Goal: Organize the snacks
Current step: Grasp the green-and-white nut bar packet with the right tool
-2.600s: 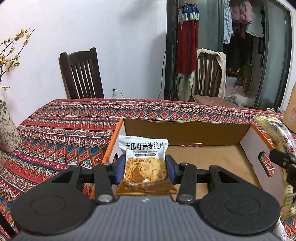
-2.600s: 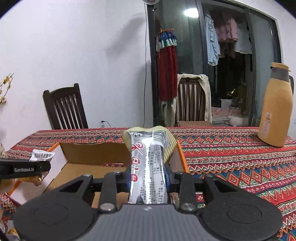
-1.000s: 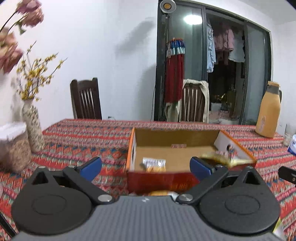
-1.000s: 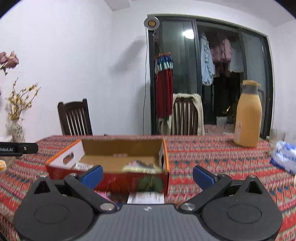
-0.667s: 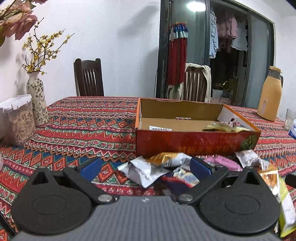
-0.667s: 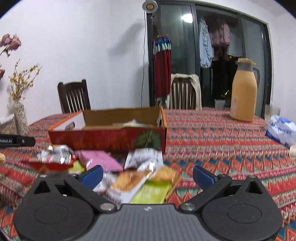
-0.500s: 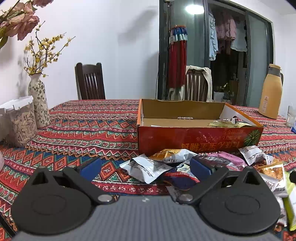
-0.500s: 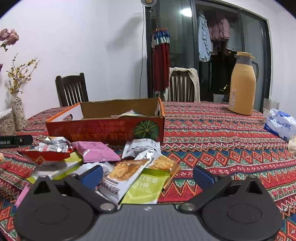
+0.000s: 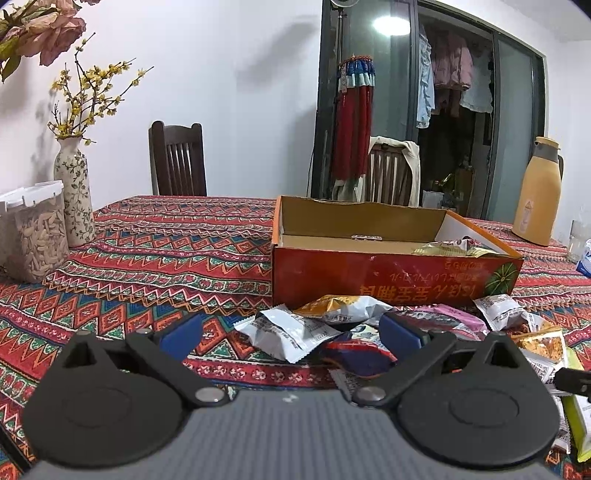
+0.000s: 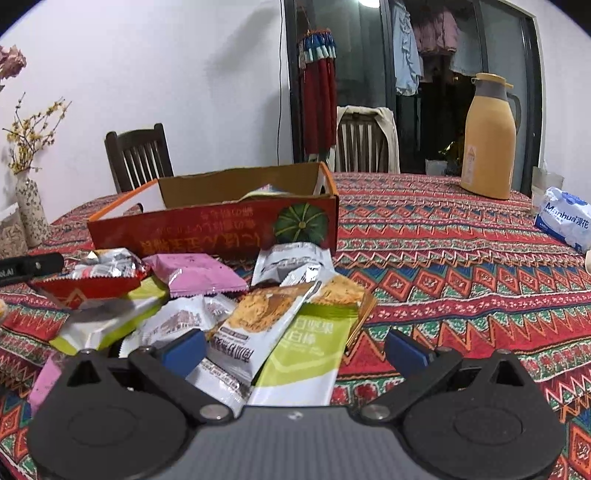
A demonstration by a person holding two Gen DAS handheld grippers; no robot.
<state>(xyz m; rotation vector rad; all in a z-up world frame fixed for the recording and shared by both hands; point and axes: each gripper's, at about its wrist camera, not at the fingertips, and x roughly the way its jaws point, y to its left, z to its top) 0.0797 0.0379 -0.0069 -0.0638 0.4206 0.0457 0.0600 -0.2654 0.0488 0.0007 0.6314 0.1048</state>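
Both grippers lowered toward snack pile (image 10: 258, 314) | fingers wide, empty | box (image 9: 388, 266) behind

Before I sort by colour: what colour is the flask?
Mustard yellow flask, grey lid; right wrist view.

You face a plain white wall (image 9: 229, 92) behind the desk with its red zigzag-patterned cloth (image 9: 159, 251). A dark wooden slat-back chair (image 9: 178, 162) stands at the far edge, beside dark-framed glass doors (image 9: 517, 122) reflecting a ceiling light (image 9: 392, 23).
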